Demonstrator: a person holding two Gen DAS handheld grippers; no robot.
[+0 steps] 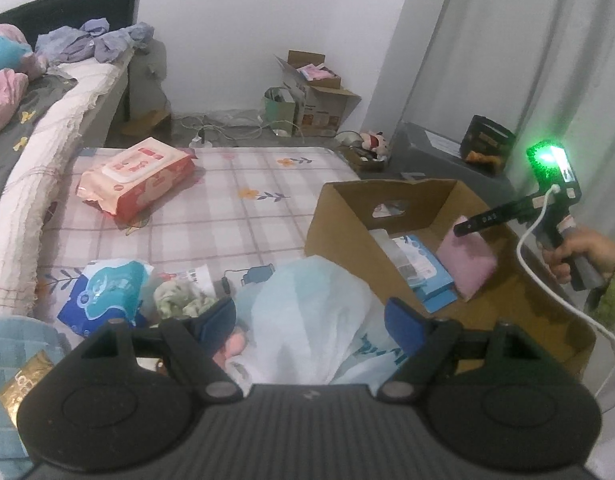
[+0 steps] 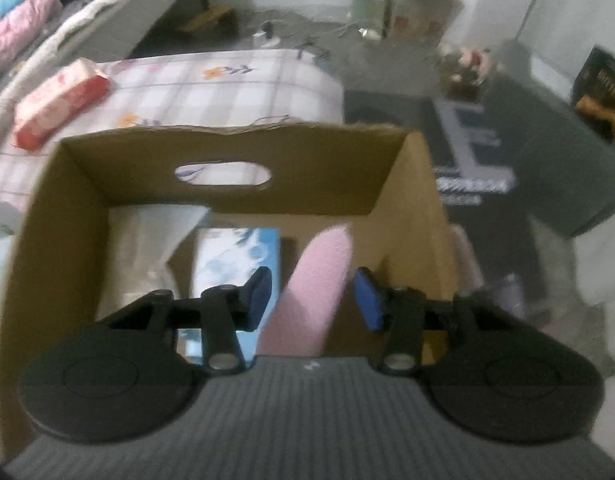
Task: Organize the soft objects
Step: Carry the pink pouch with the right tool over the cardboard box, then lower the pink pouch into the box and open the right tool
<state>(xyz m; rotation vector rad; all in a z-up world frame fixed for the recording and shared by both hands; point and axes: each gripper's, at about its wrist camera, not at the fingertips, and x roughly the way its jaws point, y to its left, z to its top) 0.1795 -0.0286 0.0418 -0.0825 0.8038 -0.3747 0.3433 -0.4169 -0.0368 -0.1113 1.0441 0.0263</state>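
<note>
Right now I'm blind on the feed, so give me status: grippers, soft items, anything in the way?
Left gripper open over pale bag. Right gripper open, pink cloth between pads, inside cardboard box. Nothing blocking.

Soft, even, rather dim indoor light fills the room, casting only faint shadows. A green lamp (image 1: 545,156) flares brightly in the left wrist view. That view is fairly sharp; the right wrist view is smeared, probably motion blur. Both bend strongly and darken at the corners.
</note>
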